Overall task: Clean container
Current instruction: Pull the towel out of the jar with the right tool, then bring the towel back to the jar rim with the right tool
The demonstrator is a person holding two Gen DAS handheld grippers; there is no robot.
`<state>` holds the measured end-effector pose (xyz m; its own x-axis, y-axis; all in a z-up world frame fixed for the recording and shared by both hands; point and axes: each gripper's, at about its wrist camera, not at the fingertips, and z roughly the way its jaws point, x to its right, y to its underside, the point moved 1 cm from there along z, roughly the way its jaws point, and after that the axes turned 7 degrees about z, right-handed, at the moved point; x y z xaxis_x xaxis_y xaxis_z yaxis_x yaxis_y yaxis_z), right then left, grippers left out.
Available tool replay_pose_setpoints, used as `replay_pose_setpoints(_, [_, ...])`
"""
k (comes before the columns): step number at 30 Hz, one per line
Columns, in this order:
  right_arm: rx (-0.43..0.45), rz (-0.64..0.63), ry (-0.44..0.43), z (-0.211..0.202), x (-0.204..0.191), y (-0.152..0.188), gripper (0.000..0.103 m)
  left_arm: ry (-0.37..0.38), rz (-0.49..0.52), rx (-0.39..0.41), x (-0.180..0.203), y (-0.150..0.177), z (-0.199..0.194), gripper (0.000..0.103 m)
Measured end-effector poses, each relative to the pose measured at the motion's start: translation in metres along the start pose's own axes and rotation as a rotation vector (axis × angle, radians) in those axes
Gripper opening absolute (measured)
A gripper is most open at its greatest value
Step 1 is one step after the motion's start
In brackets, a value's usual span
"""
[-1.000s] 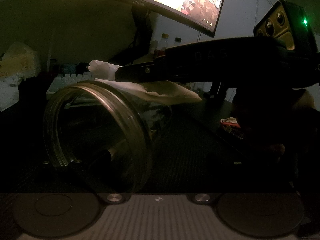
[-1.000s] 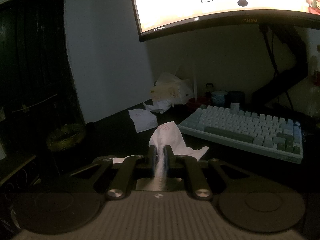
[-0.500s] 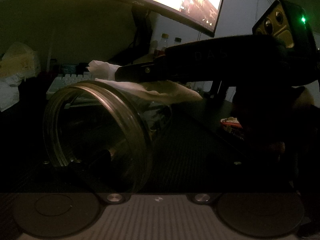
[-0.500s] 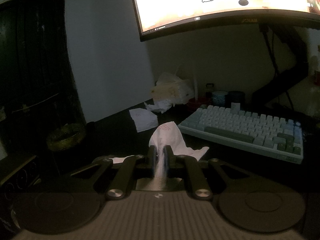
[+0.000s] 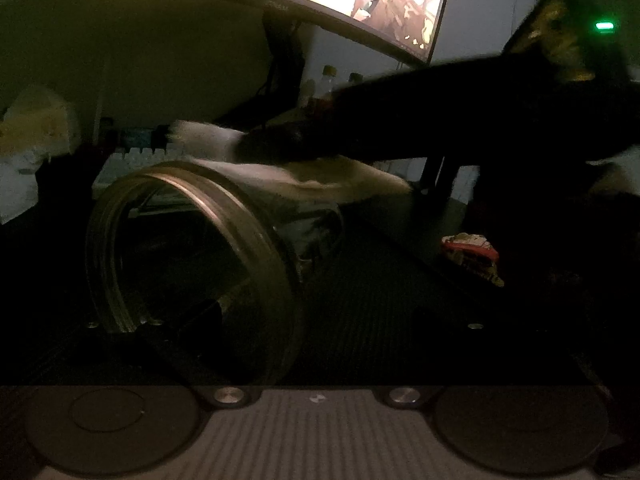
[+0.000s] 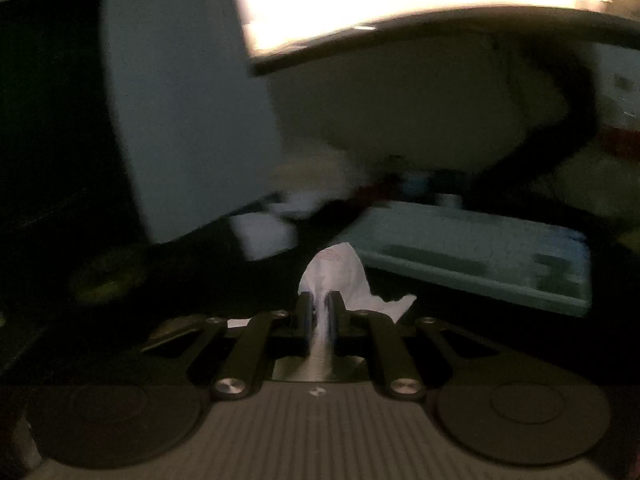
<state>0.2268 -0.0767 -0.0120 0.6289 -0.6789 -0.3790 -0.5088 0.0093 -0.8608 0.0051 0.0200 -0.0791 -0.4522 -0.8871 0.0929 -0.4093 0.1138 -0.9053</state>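
The right tool [image 6: 319,308] pinches a white tissue [image 6: 340,276] against the glass jar's [image 5: 192,264] upper wall; the left tool's grip on the jar cannot be told.

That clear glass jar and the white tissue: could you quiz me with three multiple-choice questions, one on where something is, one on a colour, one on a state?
1. Where does the white paper tissue lie in the left wrist view?
A. inside the jar
B. over the top side of the clear glass jar
C. on the keyboard

2. What colour is the small light on the right gripper's body?
A. green
B. red
C. blue

3. How are the right gripper fingers?
A. wide apart
B. closed on the tissue
C. closed on nothing

Answers: 1 B, the tissue drapes across the jar's upper wall. 2 A, it glows green. 3 B, the tissue bunches out from between the closed fingers.
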Motion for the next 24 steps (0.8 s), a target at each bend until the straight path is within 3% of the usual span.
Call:
replay_pose_setpoints(2, [-0.010,-0.039,-0.057,-0.004,-0.014,0.003,0.010,0.002,-0.001,-0.002,-0.001,0.000,0.000,0.103])
replay_pose_setpoints(4, [-0.014,-0.060,-0.050,-0.005,-0.015,0.002,0.010,0.000,0.003,-0.007,-0.003,-0.001,0.000,0.103])
replay_pose_setpoints(10, [0.000,0.014,0.155,-0.003,0.024,-0.007,0.009,-0.021,0.001,-0.020,-0.014,-0.006,-0.001,0.102])
replay_pose_setpoints(20, [0.072,0.034,0.119,-0.027,0.021,-0.008,0.008,-0.191,0.050,-0.028,-0.022,-0.008,0.001,0.099])
replay_pose_setpoints(21, [0.076,0.036,0.118,-0.029,0.021,-0.010,0.008,-0.203,0.057,-0.017,-0.023,-0.009,0.001,0.092])
replay_pose_setpoints(23, [0.082,0.042,0.118,-0.034,0.022,-0.008,0.008,-0.207,0.058,-0.002,-0.028,-0.010,0.003,0.052])
replay_pose_setpoints(24, [0.085,0.046,0.117,-0.036,0.023,-0.008,0.008,-0.194,0.040,0.013,-0.032,-0.011,0.004,0.020])
